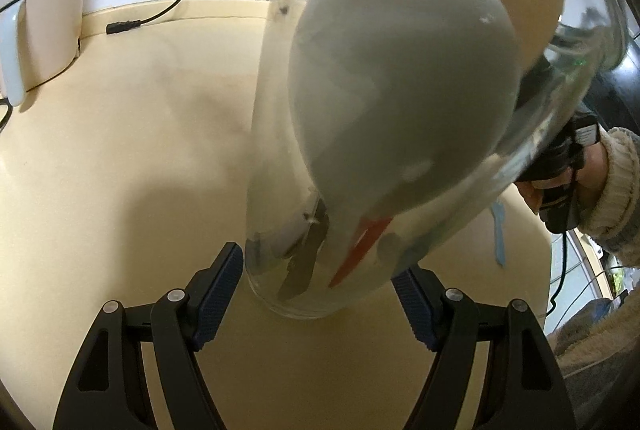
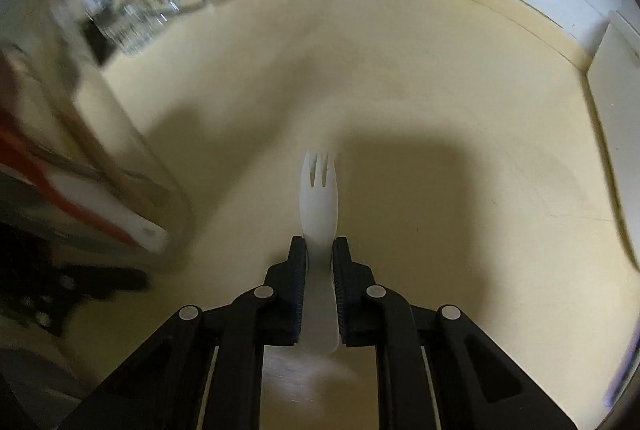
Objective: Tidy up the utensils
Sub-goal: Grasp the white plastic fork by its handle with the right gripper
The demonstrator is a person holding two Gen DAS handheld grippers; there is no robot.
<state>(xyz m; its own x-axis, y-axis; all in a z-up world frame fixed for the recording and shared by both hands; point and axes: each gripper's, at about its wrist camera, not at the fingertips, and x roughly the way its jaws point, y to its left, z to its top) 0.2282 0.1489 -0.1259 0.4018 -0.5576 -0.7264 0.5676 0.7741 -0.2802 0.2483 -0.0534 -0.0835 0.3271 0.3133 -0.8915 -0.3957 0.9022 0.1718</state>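
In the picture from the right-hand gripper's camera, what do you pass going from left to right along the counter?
Glass jar holding an orange-handled utensil → white plastic fork pinched in the right gripper → white panel at the counter's right edge.

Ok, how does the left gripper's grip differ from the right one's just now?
The left gripper stands wide, its pads against the base of the upright glass jar that holds utensils; the right gripper is nearly closed on the flat handle of a white plastic fork. The jar rises far above the left fingers; the fork sticks straight out past the right fingertips, tines forward. Both are over the cream countertop.
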